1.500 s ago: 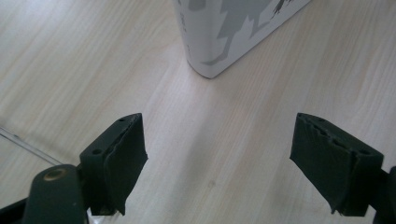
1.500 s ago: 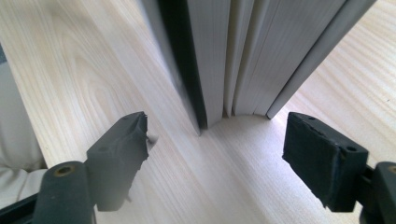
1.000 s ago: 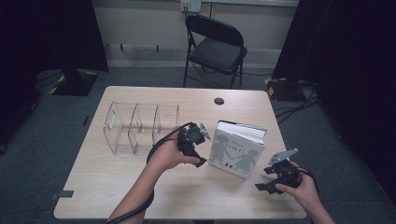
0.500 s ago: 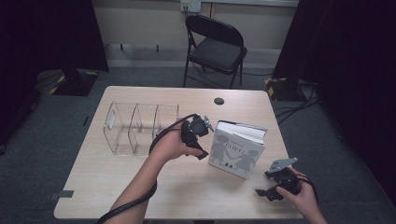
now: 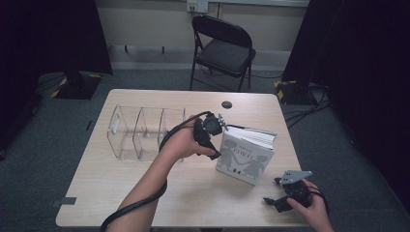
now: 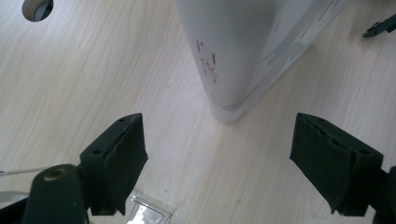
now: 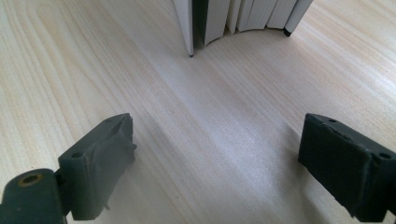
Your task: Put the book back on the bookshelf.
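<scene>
The book (image 5: 245, 155) is stood upright on the table (image 5: 145, 203), just right of the clear organizer (image 5: 140, 131); the left gripper (image 5: 209, 137) is held at the book's spine edge with jaws open, nothing clamped; the right gripper (image 5: 281, 197) is kept near the book's right side, its jaws just opened, nothing between them; unsupported, the book could probably be toppled if nudged by either gripper.

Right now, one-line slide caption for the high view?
Open left gripper beside upright white hardcover book; open right gripper low on light wooden table.
</scene>
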Available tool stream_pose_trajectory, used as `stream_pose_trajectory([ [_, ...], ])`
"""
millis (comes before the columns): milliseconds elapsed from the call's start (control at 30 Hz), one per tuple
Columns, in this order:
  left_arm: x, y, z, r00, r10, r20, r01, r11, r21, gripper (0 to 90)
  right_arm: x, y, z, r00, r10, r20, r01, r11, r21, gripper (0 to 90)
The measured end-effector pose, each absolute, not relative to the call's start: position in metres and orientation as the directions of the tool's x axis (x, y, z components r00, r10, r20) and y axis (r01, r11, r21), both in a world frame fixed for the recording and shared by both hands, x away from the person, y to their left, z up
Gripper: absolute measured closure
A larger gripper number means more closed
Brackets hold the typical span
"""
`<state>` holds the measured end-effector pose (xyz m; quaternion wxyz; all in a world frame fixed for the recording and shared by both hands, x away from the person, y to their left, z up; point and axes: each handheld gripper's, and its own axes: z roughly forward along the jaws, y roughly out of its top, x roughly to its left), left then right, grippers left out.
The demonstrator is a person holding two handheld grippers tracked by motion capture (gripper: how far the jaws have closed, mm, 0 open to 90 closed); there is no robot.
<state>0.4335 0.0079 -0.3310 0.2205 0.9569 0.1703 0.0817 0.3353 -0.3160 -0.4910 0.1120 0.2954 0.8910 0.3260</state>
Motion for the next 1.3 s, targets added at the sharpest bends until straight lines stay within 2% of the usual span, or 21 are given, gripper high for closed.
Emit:
stream_pose_trajectory([
  [967,0.448,-0.034,-0.312,0.956,0.265,0.124,0.186,-0.878,0.441,16.9,0.332,-0.319,-0.498,-0.798,0.603,-0.005,0.420,0.560,0.714,9.3],
  [1100,0.446,-0.040,-0.312,0.965,0.220,0.145,0.136,-0.887,0.441,18.8,0.332,-0.319,-0.499,-0.799,0.602,-0.005,0.416,0.558,0.718,9.3],
  [1167,0.445,-0.042,-0.312,0.969,0.204,0.137,0.123,-0.887,0.446,23.7,0.332,-0.319,-0.499,-0.798,0.603,-0.006,0.416,0.558,0.718,9.3],
  [1300,0.443,-0.043,-0.314,0.969,0.192,0.156,0.102,-0.884,0.455,23.3,0.332,-0.319,-0.499,-0.797,0.603,-0.003,0.416,0.553,0.722,9.3],
])
